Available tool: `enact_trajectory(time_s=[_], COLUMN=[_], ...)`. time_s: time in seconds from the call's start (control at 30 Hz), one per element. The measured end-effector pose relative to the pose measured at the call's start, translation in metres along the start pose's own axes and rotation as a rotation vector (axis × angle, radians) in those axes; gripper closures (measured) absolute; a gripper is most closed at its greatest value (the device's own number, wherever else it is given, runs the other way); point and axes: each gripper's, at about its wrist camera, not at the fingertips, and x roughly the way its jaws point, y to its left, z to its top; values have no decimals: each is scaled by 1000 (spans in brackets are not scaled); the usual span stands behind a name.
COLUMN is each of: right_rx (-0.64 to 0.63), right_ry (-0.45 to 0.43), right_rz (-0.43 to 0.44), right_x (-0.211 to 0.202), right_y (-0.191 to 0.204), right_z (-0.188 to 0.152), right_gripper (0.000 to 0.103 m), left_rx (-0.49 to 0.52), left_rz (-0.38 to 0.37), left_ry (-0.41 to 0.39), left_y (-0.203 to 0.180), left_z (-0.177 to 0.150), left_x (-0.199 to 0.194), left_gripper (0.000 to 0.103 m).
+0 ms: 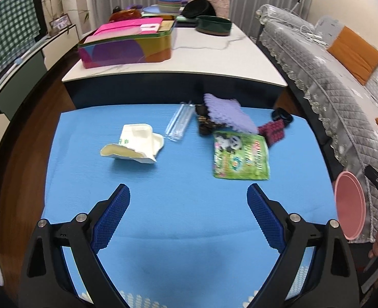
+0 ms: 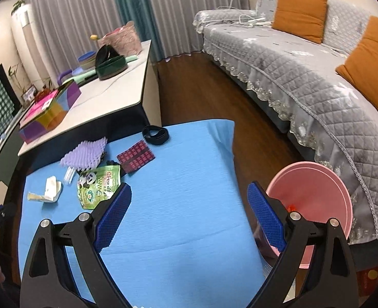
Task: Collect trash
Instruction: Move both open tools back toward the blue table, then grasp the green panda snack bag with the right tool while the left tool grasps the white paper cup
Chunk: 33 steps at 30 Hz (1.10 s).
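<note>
**Both grippers empty above blue cloth**

Left gripper (image 1: 188, 192) jaws wide, holding nothing. Right gripper (image 2: 189, 191) likewise wide, empty. On blue cloth-covered table (image 1: 189, 205): torn cream paper carton (image 1: 135, 143), green panda snack wrapper (image 1: 241, 156) beside it. Round pink plastic bin (image 2: 314, 200) just off the table's edge.

Evenly lit, soft indoor light, no hard shadows — only faint shade under the wrapper (image 1: 241, 155) and carton (image 1: 135, 143). Mild sheen on the white table (image 1: 214, 51). Strong fisheye bending at the edges, black corners. Slight motion blur on the clutter; sofa (image 2: 304, 77) curved — fairly sharp.
</note>
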Motion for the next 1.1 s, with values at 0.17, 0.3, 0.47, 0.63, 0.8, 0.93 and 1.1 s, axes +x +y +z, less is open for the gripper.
enact_trajectory(time_s=[0.17, 0.3, 0.47, 0.63, 0.8, 0.93, 1.1], right_rx=[-47, -94, -133, -185, -231, -170, -123], right_ry=[30, 67, 124, 176, 194, 232, 275], right_rz=[-9, 5, 81, 137, 142, 163, 136], right_x=[16, 33, 54, 83, 121, 153, 186], right_y=[15, 32, 62, 104, 139, 148, 153], right_z=[-3, -7, -13, -21, -25, -22, -23], right_gripper=[13, 13, 13, 13, 13, 13, 13], left_rx=[-30, -45, -91, -146, -188, -223, -235], left_rz=[19, 36, 29, 38, 35, 28, 10], left_ry=[11, 30, 50, 69, 81, 79, 85], left_y=[19, 37, 63, 84, 104, 115, 116], left_z=[3, 2, 6, 9, 10, 12, 14], left_x=[26, 41, 49, 53, 54, 53, 55], left_gripper=[13, 13, 13, 13, 13, 13, 13])
